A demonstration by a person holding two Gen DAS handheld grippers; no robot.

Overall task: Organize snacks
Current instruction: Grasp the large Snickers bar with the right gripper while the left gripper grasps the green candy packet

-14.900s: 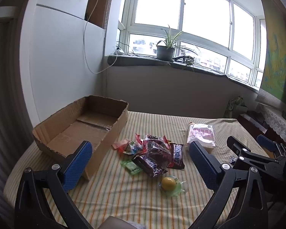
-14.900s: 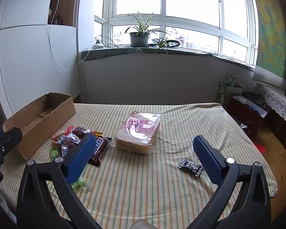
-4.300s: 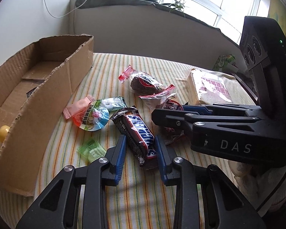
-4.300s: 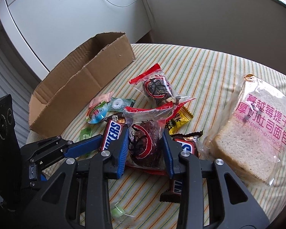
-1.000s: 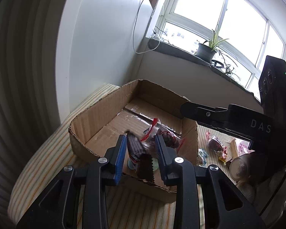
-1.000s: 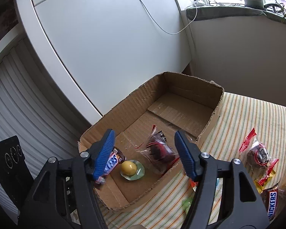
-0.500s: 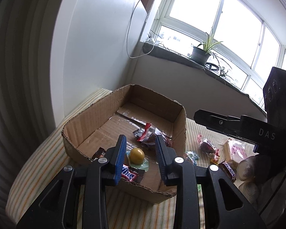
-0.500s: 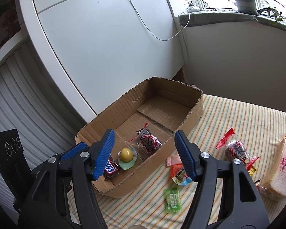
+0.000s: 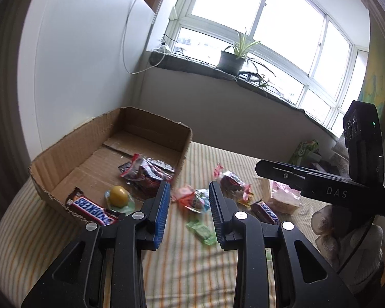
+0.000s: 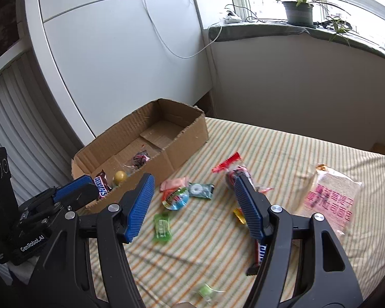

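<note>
Snickers bar (image 9: 93, 209) now boxed, left of empty tongs (image 9: 189, 208).

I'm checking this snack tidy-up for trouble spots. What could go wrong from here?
The pink, green and round sweets lie bunched together, so the right hand-held gripper might pinch two at once. The bagged bread is soft and could get squashed. The cardboard box is light and a bump could shove it.

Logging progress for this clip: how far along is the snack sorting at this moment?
Partly done. The cardboard box already holds a Snickers bar, a yellow jelly cup and a red-wrapped cake. Nothing is in hand: the left gripper and right gripper are both empty. Left on the striped cloth: the bread bag, another red-wrapped cake, a second Snickers, and several small candies.
</note>
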